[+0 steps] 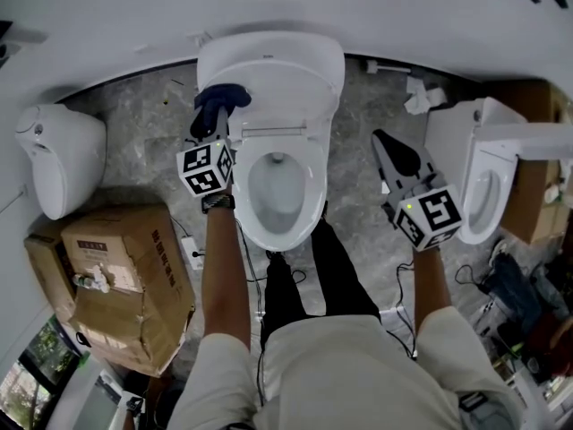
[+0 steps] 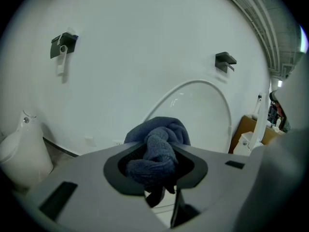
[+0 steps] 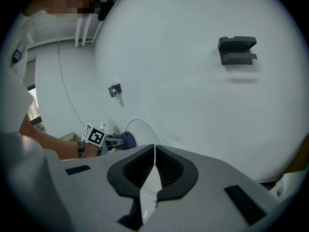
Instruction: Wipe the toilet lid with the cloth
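My left gripper (image 1: 218, 116) pinches a bunched dark blue cloth (image 1: 224, 97) at the left edge of the raised white toilet lid (image 1: 288, 68). Further right, my right gripper (image 1: 378, 139) hangs over the grey floor (image 1: 358, 150), its jaws pressed together with nothing between them.

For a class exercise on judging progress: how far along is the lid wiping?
Done: the left gripper has the cloth clamped and at the raised toilet lid. In hand: cloth at the lid's left edge. Left: probably most of the lid; no wiped patch shows. The right gripper hangs aside, shut and empty.
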`<state>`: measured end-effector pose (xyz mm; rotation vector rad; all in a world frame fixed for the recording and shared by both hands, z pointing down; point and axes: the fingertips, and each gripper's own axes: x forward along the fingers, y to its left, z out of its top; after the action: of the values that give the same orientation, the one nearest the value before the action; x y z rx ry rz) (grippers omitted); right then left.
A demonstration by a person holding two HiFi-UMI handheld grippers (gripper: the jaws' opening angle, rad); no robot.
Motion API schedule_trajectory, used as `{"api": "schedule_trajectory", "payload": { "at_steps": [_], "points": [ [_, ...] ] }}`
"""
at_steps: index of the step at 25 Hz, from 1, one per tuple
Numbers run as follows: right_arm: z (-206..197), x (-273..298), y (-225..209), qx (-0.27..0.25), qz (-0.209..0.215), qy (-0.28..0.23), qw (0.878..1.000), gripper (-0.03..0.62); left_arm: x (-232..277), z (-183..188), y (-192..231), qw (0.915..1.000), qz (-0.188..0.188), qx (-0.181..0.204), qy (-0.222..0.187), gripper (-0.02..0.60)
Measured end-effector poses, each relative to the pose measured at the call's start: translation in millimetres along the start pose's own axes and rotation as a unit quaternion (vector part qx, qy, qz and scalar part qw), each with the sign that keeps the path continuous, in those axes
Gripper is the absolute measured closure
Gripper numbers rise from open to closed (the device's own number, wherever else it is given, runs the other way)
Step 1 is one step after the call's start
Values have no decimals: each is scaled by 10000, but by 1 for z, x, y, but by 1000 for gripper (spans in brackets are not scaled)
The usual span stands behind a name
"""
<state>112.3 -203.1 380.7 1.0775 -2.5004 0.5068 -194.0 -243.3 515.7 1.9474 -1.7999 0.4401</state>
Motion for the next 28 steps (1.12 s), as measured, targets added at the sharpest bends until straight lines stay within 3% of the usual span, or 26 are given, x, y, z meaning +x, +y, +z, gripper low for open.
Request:
{"api": "schedule_trajectory", "payload": {
  "at_steps": [5, 12, 28],
  "points": [
    [-4, 4, 0, 23, 53, 39, 10000, 563, 6, -18, 9, 9998, 104, -119, 157, 469],
    [-16, 8, -10, 105, -14, 98, 9999, 563, 22, -23, -12, 9992, -28, -345, 191, 471],
    [-37, -13, -30, 298, -273, 124, 9991, 563, 47, -21, -134, 9947, -992, 121, 242, 472]
  ]
}}
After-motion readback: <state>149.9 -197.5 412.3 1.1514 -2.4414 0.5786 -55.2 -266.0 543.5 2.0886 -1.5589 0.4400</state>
